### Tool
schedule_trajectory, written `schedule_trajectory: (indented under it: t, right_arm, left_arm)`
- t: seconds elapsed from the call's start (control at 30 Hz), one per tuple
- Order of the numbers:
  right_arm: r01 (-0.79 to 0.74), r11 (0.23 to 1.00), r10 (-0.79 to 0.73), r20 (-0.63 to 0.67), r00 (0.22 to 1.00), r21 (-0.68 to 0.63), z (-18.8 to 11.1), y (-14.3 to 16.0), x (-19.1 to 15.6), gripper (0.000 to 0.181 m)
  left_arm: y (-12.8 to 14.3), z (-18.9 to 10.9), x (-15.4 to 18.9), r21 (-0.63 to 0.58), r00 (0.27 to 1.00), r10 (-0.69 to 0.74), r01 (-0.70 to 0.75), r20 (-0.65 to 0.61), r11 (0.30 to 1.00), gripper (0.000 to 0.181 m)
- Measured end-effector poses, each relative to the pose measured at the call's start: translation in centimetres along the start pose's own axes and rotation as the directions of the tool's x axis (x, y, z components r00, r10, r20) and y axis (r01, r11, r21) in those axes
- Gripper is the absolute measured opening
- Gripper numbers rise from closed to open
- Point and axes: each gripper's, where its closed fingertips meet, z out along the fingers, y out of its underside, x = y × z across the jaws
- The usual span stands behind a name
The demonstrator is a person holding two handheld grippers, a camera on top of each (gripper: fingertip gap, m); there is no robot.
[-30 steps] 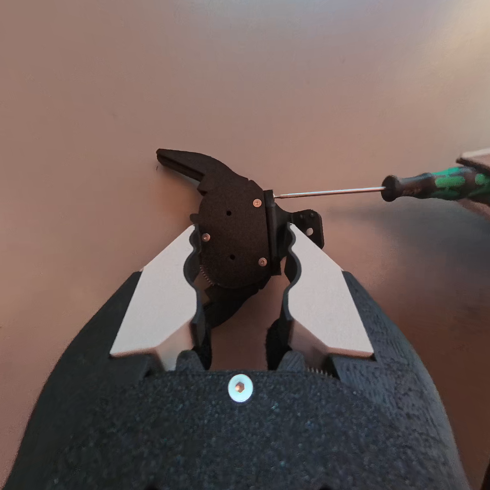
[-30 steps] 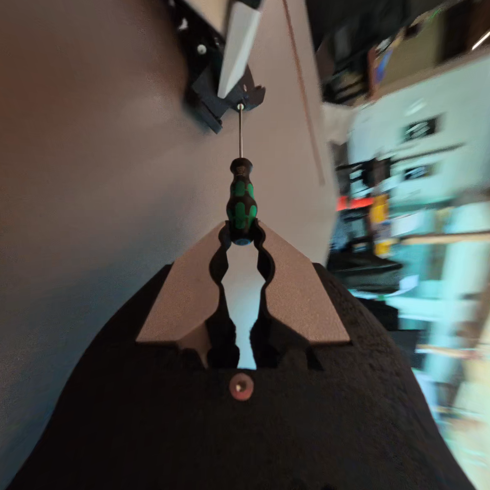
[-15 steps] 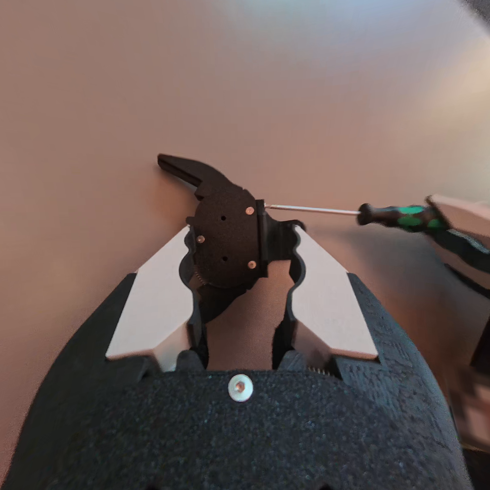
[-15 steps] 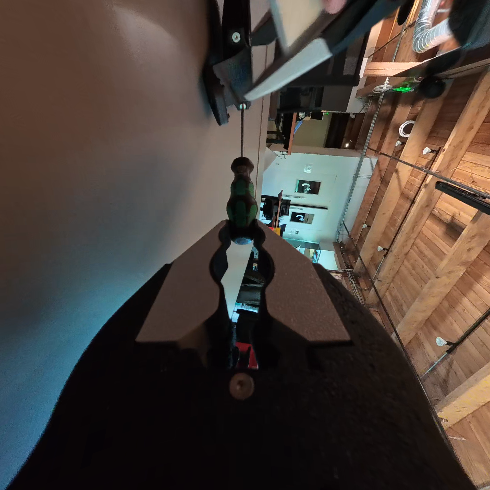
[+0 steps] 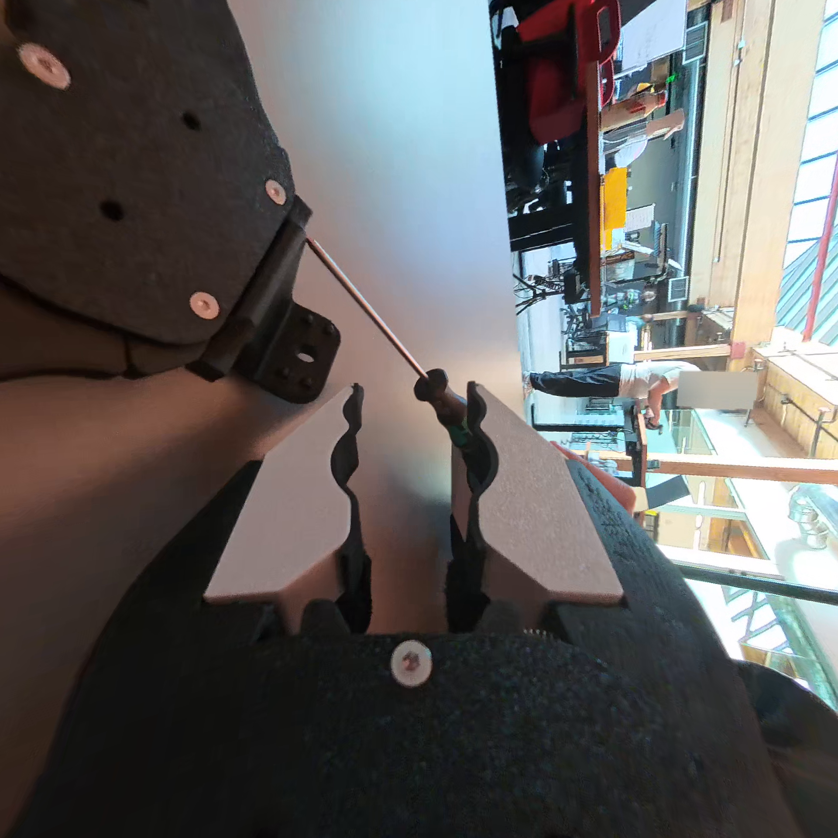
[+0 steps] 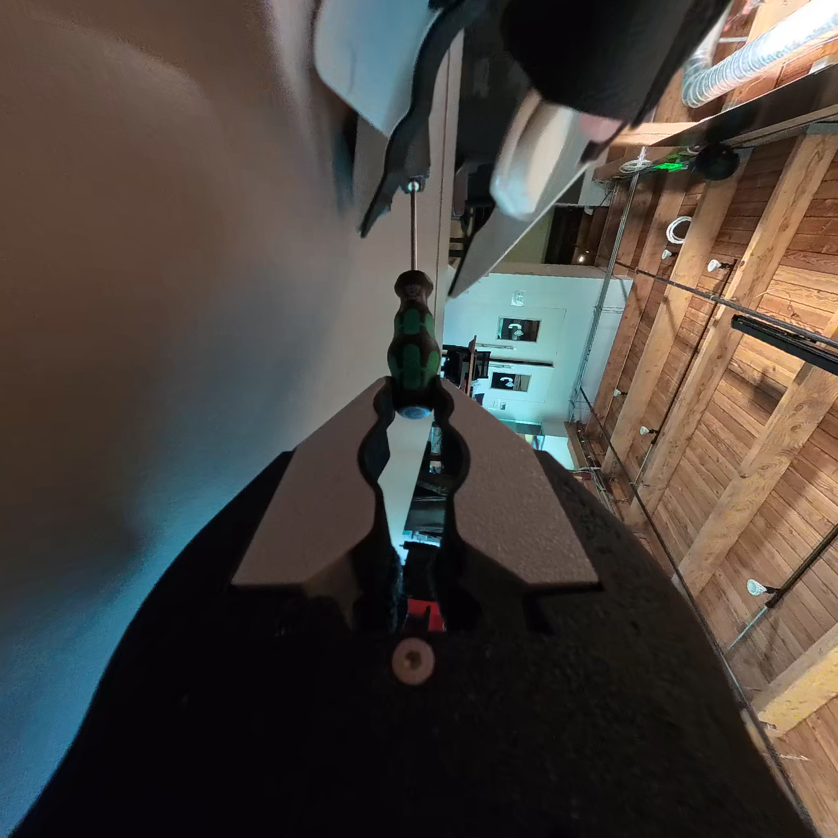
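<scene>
My left gripper (image 5: 413,387) is open, with a wide gap between its jaws. The black plastic part (image 5: 136,181), with small silver screws, fills the upper left, close in and outside the jaws. A screwdriver (image 5: 367,313) runs from the part's edge to between my left fingertips, its handle against the right finger. My right gripper (image 6: 413,385) is shut on the green-and-black screwdriver handle (image 6: 412,344). The shaft points up to a screw head (image 6: 412,185) on the blurred black part (image 6: 394,149). The left gripper's white fingers (image 6: 367,59) show just above it.
The pale table top (image 5: 408,136) lies behind everything, and shows in the right wrist view (image 6: 158,272). Past its edge the room appears sideways: a person (image 5: 612,381) standing, a red object (image 5: 567,68), workbenches, and wooden beams (image 6: 725,408). There is about 5 centimetres between the tips of the two grippers.
My left gripper has opened and let go of the black part, and its view has rolled sideways and moved in close. My right gripper still holds the screwdriver on the screw.
</scene>
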Motion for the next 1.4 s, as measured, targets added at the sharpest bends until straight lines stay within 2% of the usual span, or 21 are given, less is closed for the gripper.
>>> schedule_trajectory:
  t: [0.07,0.17,0.27,0.33,0.4,0.43,0.47,0.5,0.57,0.6,0.63,0.67,0.73,0.83,0.93,1.1,1.13,1.17,1.23,1.3,1.4]
  right_arm:
    - [-0.004,1.000,0.004,0.001,1.000,0.011,0.0,-0.1,0.0,0.015]
    - [0.003,1.000,-0.003,0.003,1.000,0.027,0.0,-0.3,-0.2,0.015]
    - [-0.033,0.999,0.033,0.013,0.999,0.043,0.2,-0.4,-0.4,0.016]
    - [-0.146,0.987,0.142,0.059,0.988,0.073,0.1,-0.7,-0.6,0.018]
    - [-0.353,0.934,0.337,0.197,0.921,0.050,-0.4,-0.6,-1.1,0.036]
    - [-0.506,0.863,0.480,0.316,0.819,0.001,-0.8,-0.8,-1.7,0.053]
    - [-0.658,0.749,0.620,0.431,0.656,-0.075,-1.3,-1.1,-2.1,0.067]
    - [-0.791,0.587,0.739,0.516,0.434,-0.175,-1.9,-1.4,-2.2,0.071]
    - [-0.895,0.172,0.780,0.612,-0.130,-0.411,-3.0,-2.7,-1.3,0.080]
    - [-0.857,-0.043,0.698,0.598,-0.394,-0.514,-3.1,-3.0,-0.1,0.077]
    - [-0.769,-0.212,0.569,0.564,-0.598,-0.603,-2.9,-3.0,1.1,0.075]
    - [-0.660,-0.309,0.460,0.499,-0.734,-0.685,-2.5,-2.9,1.5,0.075]
    - [-0.447,-0.377,0.298,0.351,-0.888,-0.811,-1.9,-2.8,0.8,0.068]
    - [-0.258,-0.457,0.122,0.228,-0.966,-0.851,-1.1,-2.4,0.6,0.041]
    - [-0.254,-0.410,0.155,0.208,-0.966,-0.876,-1.6,-2.7,-0.5,0.021]
    - [-0.261,-0.403,0.181,0.203,-0.962,-0.877,-1.6,-2.7,-0.6,0.020]
    - [-0.264,-0.398,0.191,0.202,-0.961,-0.879,-1.7,-2.7,-0.8,0.020]
    - [-0.269,-0.398,0.204,0.201,-0.958,-0.877,-1.7,-2.6,-0.9,0.019]
    - [-0.265,-0.410,0.202,0.196,-0.960,-0.873,-1.5,-2.3,-0.9,0.019]
    - [-0.262,-0.415,0.201,0.193,-0.960,-0.871,-1.4,-2.1,-0.8,0.019]
    - [-0.285,-0.402,0.231,0.205,-0.951,-0.870,-1.5,-2.0,-0.9,0.019]
  left_arm:
    - [-0.1,0.6,0.1,0.004,0.999,-0.027,0.027,-0.019,1.000,0.040]
    - [-0.5,1.0,0.5,0.016,0.993,-0.073,0.074,-0.088,0.997,0.015]
    - [-0.6,1.0,0.4,0.025,0.982,-0.146,0.150,-0.119,0.988,0.012]
    - [-0.7,0.8,0.0,0.045,0.979,-0.163,0.169,-0.120,0.985,0.003]
    - [-0.5,0.9,-0.1,0.033,0.973,-0.185,0.191,-0.140,0.981,0.003]
    - [-0.5,0.9,0.1,0.032,0.968,-0.198,0.206,-0.155,0.978,0.003]
    - [-0.5,0.8,0.1,0.034,0.966,-0.203,0.211,-0.160,0.977,0.003]
    - [-0.6,0.8,0.2,0.036,0.965,-0.203,0.212,-0.166,0.977,0.003]
    - [-0.5,0.8,0.4,0.031,0.964,-0.203,0.211,-0.173,0.977,0.003]
    - [-0.6,0.7,0.4,0.034,0.963,-0.203,0.212,-0.175,0.977,0.003]
    - [-0.6,0.7,0.5,0.033,0.963,-0.203,0.212,-0.177,0.977,0.003]
    - [-0.5,0.7,0.5,0.032,0.962,-0.206,0.215,-0.180,0.976,0.003]
    - [-0.5,0.8,0.5,0.034,0.960,-0.212,0.221,-0.185,0.975,0.003]
    - [-0.4,0.9,0.4,0.037,0.961,-0.207,0.217,-0.183,0.975,0.003]
    - [-0.3,1.0,0.6,0.039,0.963,-0.201,0.211,-0.181,0.977,0.003]
    - [-0.3,1.0,0.5,0.042,0.977,-0.145,0.153,-0.155,0.987,0.005]
    - [-0.3,0.7,0.6,0.035,0.981,-0.116,0.122,-0.153,0.992,0.011]
    - [0.0,0.0,1.0,0.022,0.984,-0.083,0.088,-0.157,0.996,0.030]
    - [0.7,-2.0,2.3,0.004,0.989,0.052,-0.052,-0.137,0.999,0.041]
    - [0.4,-4.0,3.2,-0.007,0.949,0.310,-0.311,-0.059,0.950,0.047]
    - [-4.1,-6.0,1.2,-0.128,0.712,0.687,-0.675,0.145,0.727,0.065]
